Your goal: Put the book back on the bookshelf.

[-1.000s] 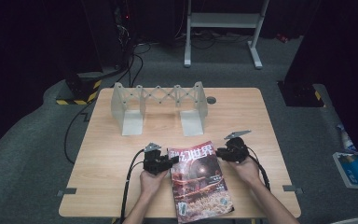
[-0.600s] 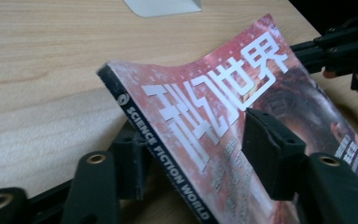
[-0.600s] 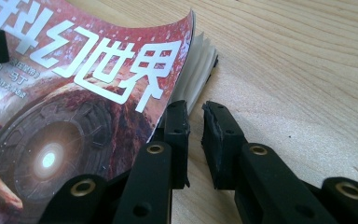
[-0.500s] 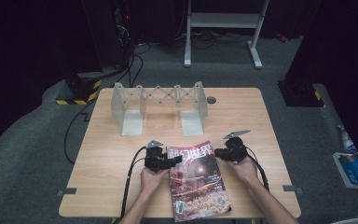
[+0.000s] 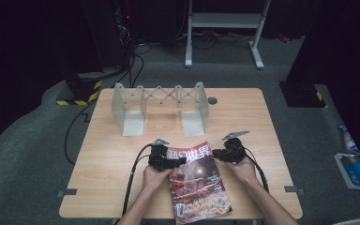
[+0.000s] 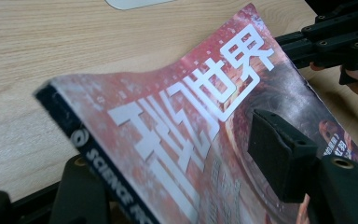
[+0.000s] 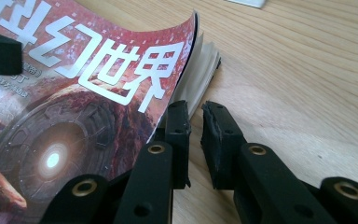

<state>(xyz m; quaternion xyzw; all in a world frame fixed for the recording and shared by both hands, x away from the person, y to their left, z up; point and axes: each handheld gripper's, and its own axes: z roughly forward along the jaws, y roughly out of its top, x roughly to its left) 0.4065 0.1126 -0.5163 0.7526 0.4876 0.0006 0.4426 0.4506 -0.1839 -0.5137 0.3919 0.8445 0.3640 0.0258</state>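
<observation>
Glossy paper item: magazine [image 5: 198, 183], red cover w/ white characters, lying on wooden table [image 5: 108, 154] at near edge, between the two grippers.
Position vs left jaws: spine-side top corner sits betw. them; one jaw on cover, other under spine. Corner looks raised off table in left gripper view [image 6: 168, 140].
Position vs right jaws: free page edge just beside and left of jaws in right gripper view [image 7: 98, 79]; cover curls up there, pages fan out beneath.
Left gripper [image 5: 166, 161]: jaws clamped on magazine corner, judging by pad on cover [image 6: 279, 156].
Right gripper [image 5: 226, 153]: jaws nearly together, narrow gap, nothing betw. them; tips at cover edge, not on it.
Handling (est.): light, floppy, thin; sags if held by one corner. Glossy cover likely slick; pages tear or crease under hard pinch.
Grip advice: take full page block near spine, or both top corners at once; avoid cover sheet alone.
Beyond jaws: white accordion rack [image 5: 161, 105], well apart, far side of table.
</observation>
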